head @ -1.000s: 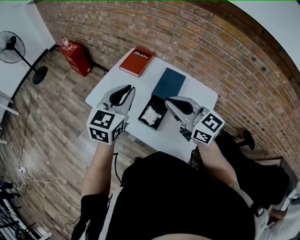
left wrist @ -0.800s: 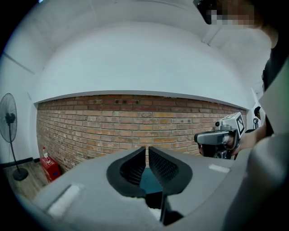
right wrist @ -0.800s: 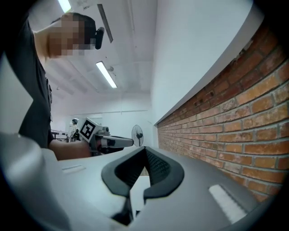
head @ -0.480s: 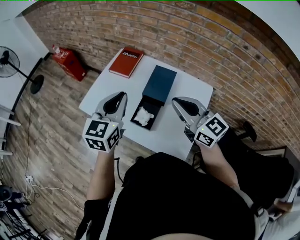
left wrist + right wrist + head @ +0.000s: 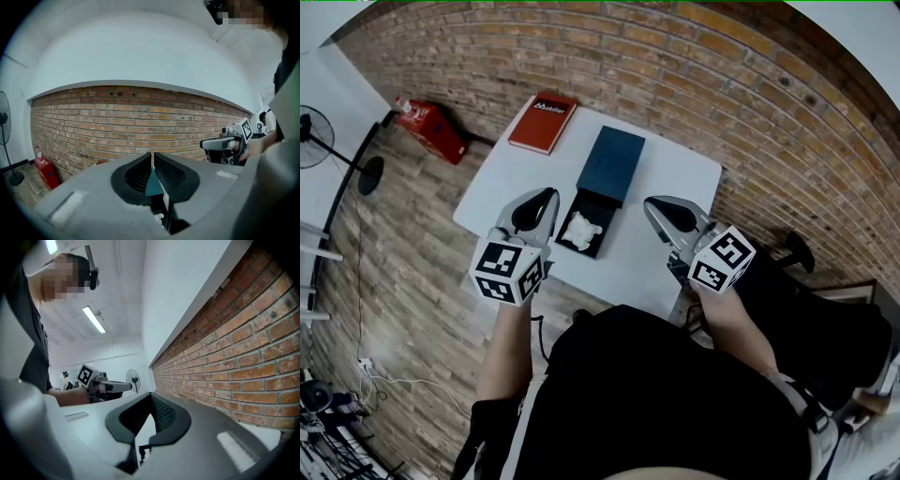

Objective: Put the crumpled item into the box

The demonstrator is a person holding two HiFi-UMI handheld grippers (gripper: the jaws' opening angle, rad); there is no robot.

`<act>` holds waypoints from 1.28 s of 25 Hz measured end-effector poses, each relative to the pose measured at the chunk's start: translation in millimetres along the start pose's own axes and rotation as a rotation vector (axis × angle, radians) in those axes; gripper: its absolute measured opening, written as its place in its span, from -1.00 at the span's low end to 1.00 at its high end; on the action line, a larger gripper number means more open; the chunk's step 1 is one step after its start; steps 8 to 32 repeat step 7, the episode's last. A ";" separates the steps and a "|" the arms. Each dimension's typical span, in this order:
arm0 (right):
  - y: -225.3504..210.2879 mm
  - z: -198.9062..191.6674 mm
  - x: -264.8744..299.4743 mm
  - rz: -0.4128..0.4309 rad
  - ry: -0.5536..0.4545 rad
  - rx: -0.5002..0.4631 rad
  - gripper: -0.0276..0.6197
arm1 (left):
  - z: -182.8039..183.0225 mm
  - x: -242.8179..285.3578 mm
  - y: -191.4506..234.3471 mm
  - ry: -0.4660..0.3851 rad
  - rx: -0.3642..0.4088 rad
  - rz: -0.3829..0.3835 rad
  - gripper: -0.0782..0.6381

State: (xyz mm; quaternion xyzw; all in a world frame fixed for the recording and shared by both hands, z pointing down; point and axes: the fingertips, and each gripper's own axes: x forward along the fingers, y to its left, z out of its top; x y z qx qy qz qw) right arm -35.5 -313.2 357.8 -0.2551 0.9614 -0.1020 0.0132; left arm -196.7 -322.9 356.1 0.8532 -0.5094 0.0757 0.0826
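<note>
A white crumpled item [image 5: 582,228] lies inside the open black box [image 5: 598,249] on the white table [image 5: 661,253]. The dark blue lid [image 5: 613,161] lies just beyond the box. My left gripper [image 5: 551,195] hovers beside the box's left side, jaws shut with nothing between them. In the left gripper view the left gripper [image 5: 153,154] shows its tips closed together. Right of the box, my right gripper [image 5: 650,203] is also shut and empty. The right gripper [image 5: 151,395] has its tips meeting in its own view.
A red book [image 5: 544,122] lies at the table's far left corner. A brick wall [image 5: 694,75] runs behind the table. On the wooden floor to the left are a red case [image 5: 431,127] and a standing fan [image 5: 319,150]. A black chair base [image 5: 792,253] is at the right.
Both grippers have drawn back a little toward the table's near edge, and the right one has moved away from the box. The crumpled item has stayed in the box.
</note>
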 end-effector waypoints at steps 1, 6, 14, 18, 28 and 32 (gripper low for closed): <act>-1.1 -0.9 -0.5 -0.001 0.002 0.005 -0.92 | -0.5 0.6 -0.5 0.002 -0.002 -0.002 -0.70; -2.6 -4.9 -0.9 -0.005 0.009 0.021 -0.92 | -4.8 -0.2 0.4 0.014 -0.010 -0.005 -0.70; -2.3 -5.6 -0.8 -0.005 0.010 0.024 -0.92 | -6.3 -0.6 0.7 0.018 -0.012 -0.005 -0.70; -2.3 -5.6 -0.8 -0.005 0.010 0.024 -0.92 | -6.3 -0.6 0.7 0.018 -0.012 -0.005 -0.70; -2.3 -5.6 -0.8 -0.005 0.010 0.024 -0.92 | -6.3 -0.6 0.7 0.018 -0.012 -0.005 -0.70; -2.3 -5.6 -0.8 -0.005 0.010 0.024 -0.92 | -6.3 -0.6 0.7 0.018 -0.012 -0.005 -0.70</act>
